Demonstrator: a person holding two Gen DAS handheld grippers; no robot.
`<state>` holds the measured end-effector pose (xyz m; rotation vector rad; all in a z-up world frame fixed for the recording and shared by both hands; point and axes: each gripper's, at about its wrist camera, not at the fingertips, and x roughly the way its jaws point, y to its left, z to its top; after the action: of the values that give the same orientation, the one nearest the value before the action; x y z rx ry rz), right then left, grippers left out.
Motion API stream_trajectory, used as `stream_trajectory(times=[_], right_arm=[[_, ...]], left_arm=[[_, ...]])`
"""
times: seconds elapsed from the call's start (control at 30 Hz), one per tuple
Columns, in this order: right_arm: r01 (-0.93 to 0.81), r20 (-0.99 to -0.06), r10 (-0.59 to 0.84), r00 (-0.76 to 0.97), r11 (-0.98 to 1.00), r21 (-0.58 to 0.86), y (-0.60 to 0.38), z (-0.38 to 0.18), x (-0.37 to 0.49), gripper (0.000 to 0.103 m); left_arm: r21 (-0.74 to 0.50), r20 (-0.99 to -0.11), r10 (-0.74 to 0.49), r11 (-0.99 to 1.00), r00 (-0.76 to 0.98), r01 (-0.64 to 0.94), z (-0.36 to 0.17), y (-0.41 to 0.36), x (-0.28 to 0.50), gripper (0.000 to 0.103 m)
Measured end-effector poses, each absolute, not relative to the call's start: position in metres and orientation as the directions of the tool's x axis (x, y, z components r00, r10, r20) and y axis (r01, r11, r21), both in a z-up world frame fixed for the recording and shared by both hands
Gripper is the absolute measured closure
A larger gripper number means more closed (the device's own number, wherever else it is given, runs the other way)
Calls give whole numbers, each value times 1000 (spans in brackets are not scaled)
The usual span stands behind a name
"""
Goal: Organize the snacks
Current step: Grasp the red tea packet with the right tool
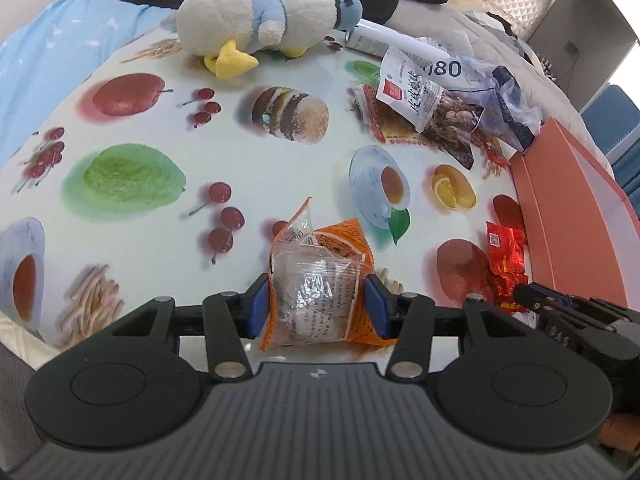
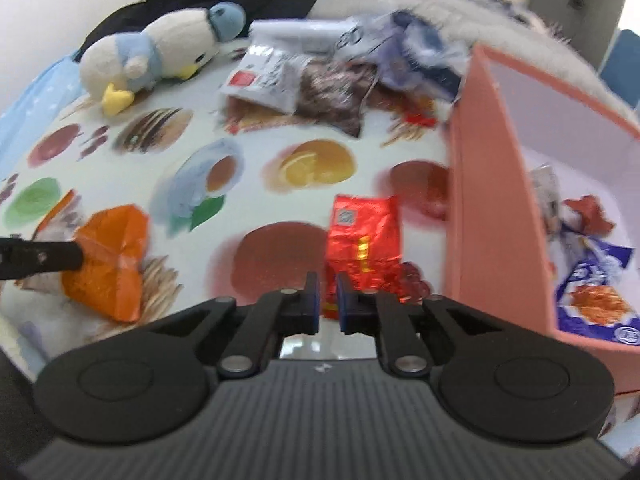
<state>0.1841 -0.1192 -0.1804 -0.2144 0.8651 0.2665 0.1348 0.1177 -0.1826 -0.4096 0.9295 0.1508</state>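
- Fruit-printed cloth is covering the table (image 1: 168, 128), with a plush duck (image 1: 256, 12) lying at 12 o'clock and a pink box (image 2: 492, 184) standing open at 3 o'clock.
- Left hand-held gripper (image 1: 318, 304) is clamping an orange snack packet (image 1: 320, 284) between its blue pads, low over the table at 6 o'clock of its view; the crinkly film is bulging, so a loose hold could let it slide out.
- Right hand-held gripper (image 2: 328, 304) is standing nearly closed with the red foil packet (image 2: 362, 240) reaching into the narrow gap; whether the pads are actually pinching it is unclear because the view is blurred.
- Red foil is looking slippery and is lying just beside the box wall, so a sweep toward 3 o'clock could be catching that wall and shoving the box.
- Box contents, a purple packet (image 2: 596, 292) among them, are already piling near the front, so a careless drop could be landing on the rim.
- More bags (image 1: 432, 100) are waiting in a heap at 1 o'clock.
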Motion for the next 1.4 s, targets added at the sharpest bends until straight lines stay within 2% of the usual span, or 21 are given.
stream_trajectory(times=[0.03,0.07,0.1,0.13,0.3,0.4,0.53,0.63,0.9,1.1,1.13,1.2,1.4], right_arm=[[-315,-766,133,629,944,-95,-119,-182,182,87],[-317,-762,127,635,942,-108,-118,-183,181,71],[-319,-756,124,643,940,-117,-117,-186,179,51],[-317,-748,124,652,941,-120,-117,-187,177,45],[-295,-718,96,690,942,-157,-111,-194,177,47],[-259,-700,25,713,938,-230,-103,-200,182,47],[-229,-720,-34,693,937,-264,-100,-211,194,48],[-203,-737,-40,674,950,-237,-105,-214,199,47],[-264,-760,29,650,946,-190,-98,-210,188,45],[-215,-735,27,678,963,-164,-98,-204,183,46],[-197,-730,14,684,966,-167,-98,-204,183,45],[-155,-722,-11,692,974,-163,-99,-204,185,36],[-71,-726,-52,686,988,-139,-96,-211,193,35]], left_arm=[[-277,-803,-50,913,594,-298,-183,117,135,48],[-276,-803,-51,915,594,-295,-182,117,135,48],[-276,-802,-52,916,595,-292,-182,117,135,48],[-277,-801,-54,916,596,-290,-181,116,136,48],[-271,-801,-50,919,597,-286,-179,119,140,48],[-269,-801,-47,919,597,-287,-179,122,142,48],[-270,-799,-44,917,599,-293,-178,126,141,48],[-271,-800,-42,915,598,-298,-178,128,140,48],[-277,-799,-46,913,600,-299,-178,126,138,48],[-285,-799,-58,912,599,-293,-178,125,139,48],[-286,-799,-60,913,599,-291,-178,125,139,48],[-289,-797,-65,914,601,-284,-176,127,140,48],[-285,-791,-74,923,608,-258,-170,132,145,49]])
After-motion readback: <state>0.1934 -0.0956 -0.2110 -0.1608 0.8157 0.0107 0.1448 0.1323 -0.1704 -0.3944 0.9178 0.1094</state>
